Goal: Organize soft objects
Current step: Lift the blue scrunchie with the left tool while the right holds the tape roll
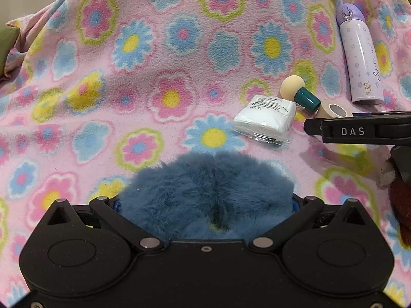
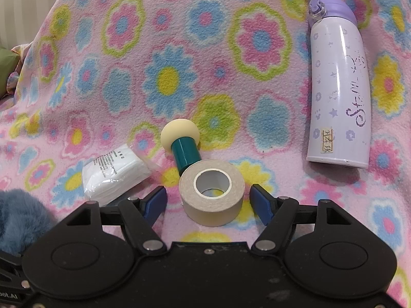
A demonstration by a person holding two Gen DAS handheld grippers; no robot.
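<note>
the left gripper point(image 1: 205, 200) is clenched on a fluffy blue scrunchie point(image 1: 205, 192), whose fur bulges out between the jaws and hides the pads, just above the flowered pink blanket point(image 1: 154, 51). the right gripper point(image 2: 208, 200) stands released, its blue pads either side of a beige tape roll point(image 2: 212, 192) without touching it; the roll lies flat, hole facing up. so the sorting looks under way, with the scrunchie in hand and waiting for a spot. the next move, i'd guess, calls for setting it down beside the other soft bits: the white packet of pads point(image 2: 115, 177) and the sponge puff point(image 2: 179, 141), whose long axis points its cream head away from the gripper. the lilac bottle point(image 2: 339, 89) lies lengthwise, well apart, cap farthest.
</note>
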